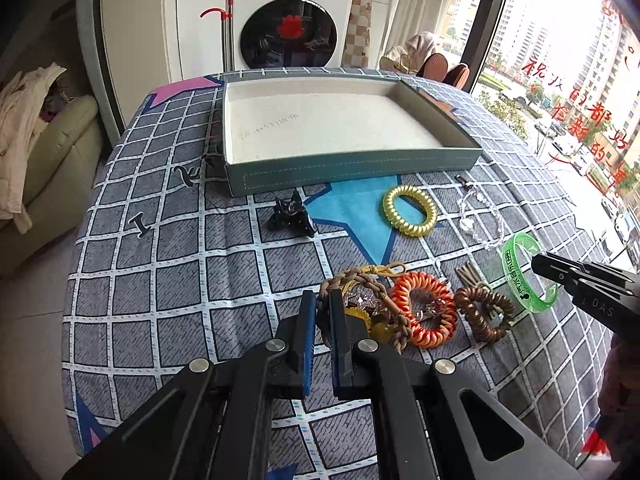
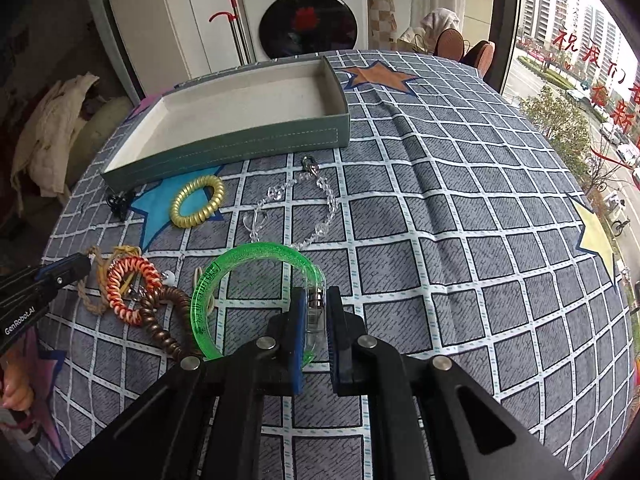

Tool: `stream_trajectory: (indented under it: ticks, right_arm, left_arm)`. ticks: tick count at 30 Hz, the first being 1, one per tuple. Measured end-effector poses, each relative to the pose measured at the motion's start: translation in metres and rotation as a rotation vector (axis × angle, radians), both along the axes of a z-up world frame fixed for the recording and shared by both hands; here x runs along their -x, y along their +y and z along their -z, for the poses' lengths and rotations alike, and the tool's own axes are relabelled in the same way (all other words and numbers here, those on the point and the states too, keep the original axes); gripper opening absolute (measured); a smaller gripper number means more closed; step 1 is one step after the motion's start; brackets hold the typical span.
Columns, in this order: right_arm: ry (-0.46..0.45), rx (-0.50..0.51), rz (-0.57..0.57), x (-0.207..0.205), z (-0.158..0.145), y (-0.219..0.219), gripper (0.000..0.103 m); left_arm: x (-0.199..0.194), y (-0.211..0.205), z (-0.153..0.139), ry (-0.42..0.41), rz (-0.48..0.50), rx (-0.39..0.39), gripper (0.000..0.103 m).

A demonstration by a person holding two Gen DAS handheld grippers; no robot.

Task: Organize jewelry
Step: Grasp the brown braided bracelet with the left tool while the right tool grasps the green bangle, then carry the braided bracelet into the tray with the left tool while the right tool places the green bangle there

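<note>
Over gridded tablecloth [image 2: 440, 208], right gripper [image 2: 316, 308] clamping green bangle [image 2: 208, 280], left gripper [image 1: 323, 308] pinching braided cord bracelet [image 1: 360, 280], tray [image 1: 340, 168] lying beyond both.

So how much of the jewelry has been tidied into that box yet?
None: the box is empty. The right gripper clamps the green bangle; the left gripper pinches the braided bracelet. The gold coil, black clip and crystal strand wait.
</note>
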State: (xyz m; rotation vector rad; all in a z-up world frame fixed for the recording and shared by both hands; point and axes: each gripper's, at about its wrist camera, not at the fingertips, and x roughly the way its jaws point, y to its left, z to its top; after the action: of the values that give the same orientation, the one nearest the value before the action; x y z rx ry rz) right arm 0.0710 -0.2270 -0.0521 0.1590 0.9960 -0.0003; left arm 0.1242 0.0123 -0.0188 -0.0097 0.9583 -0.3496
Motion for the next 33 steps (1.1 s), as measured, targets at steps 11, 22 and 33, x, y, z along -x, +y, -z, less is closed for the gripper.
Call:
stream_trajectory:
  ticks: [11, 22, 33]
  right_arm:
    - [-0.052, -0.065, -0.033, -0.06, -0.044, -0.009, 0.011]
    - [-0.023, -0.091, -0.021, -0.172, -0.032, -0.003, 0.011]
    - [0.044, -0.016, -0.011, -0.224, 0.015, 0.011, 0.011]
  left_arm:
    - [-0.045, -0.001, -0.052, -0.068, -0.005, 0.043, 0.026]
    - [-0.159, -0.026, -0.052, -0.081, -0.057, -0.022, 0.026]
    - [-0.203, -0.044, 0.011, -0.036, -0.083, -0.167, 0.026]
